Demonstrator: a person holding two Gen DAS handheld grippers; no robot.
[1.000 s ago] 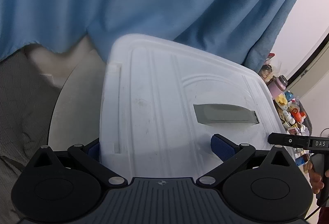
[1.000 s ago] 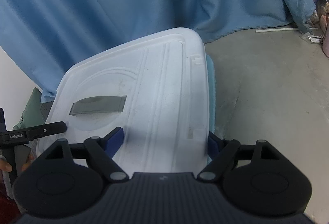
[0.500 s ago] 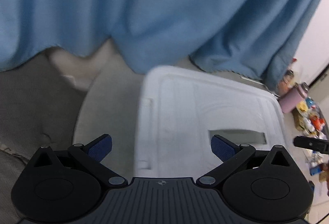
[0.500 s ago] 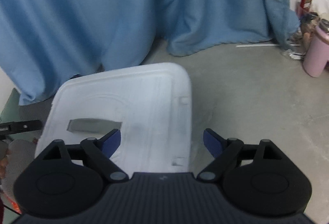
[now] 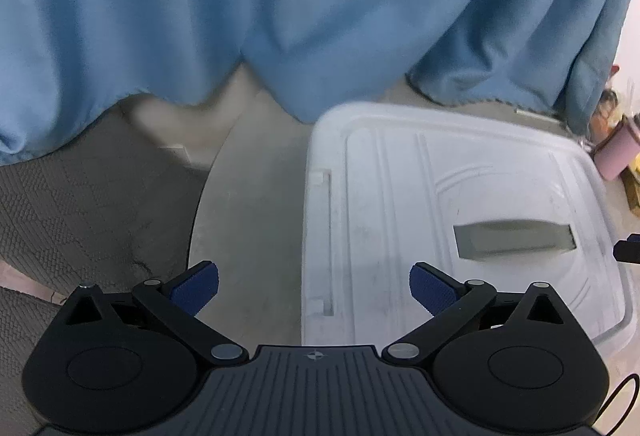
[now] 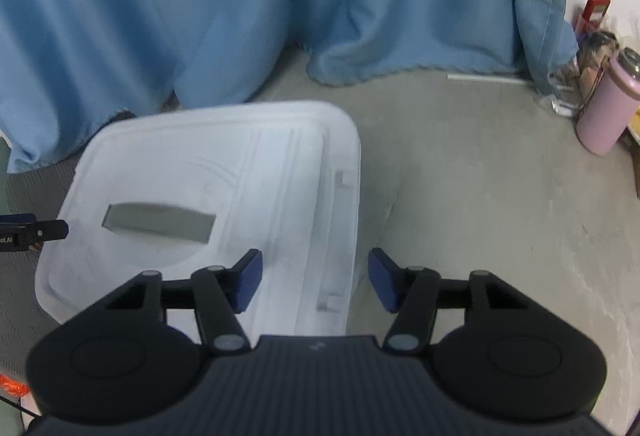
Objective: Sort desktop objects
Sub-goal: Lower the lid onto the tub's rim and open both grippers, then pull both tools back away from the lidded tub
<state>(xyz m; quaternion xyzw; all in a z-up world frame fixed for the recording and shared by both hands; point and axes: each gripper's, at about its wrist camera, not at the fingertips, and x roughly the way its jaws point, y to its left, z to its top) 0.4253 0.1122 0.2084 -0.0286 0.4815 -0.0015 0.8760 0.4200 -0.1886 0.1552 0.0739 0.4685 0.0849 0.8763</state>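
A white plastic storage-box lid (image 5: 440, 220) with a grey slot handle (image 5: 514, 240) lies flat on the concrete floor; it also shows in the right wrist view (image 6: 224, 203). My left gripper (image 5: 314, 288) is open and empty above the lid's left edge. My right gripper (image 6: 315, 286) is open and empty above the lid's right edge. Neither gripper holds the lid. Each gripper's body shows at the other view's edge (image 6: 28, 232).
A blue curtain (image 5: 280, 7) hangs behind the lid. A grey textured mat (image 5: 80, 211) lies at the left. A pink tumbler (image 6: 608, 103) and small clutter stand at the far right by the wall. Bare concrete floor (image 6: 480, 195) lies right of the lid.
Both grippers gripped the lid's two edges a second ago. They have let go and pulled back and up; the lid now lies lower and farther away.
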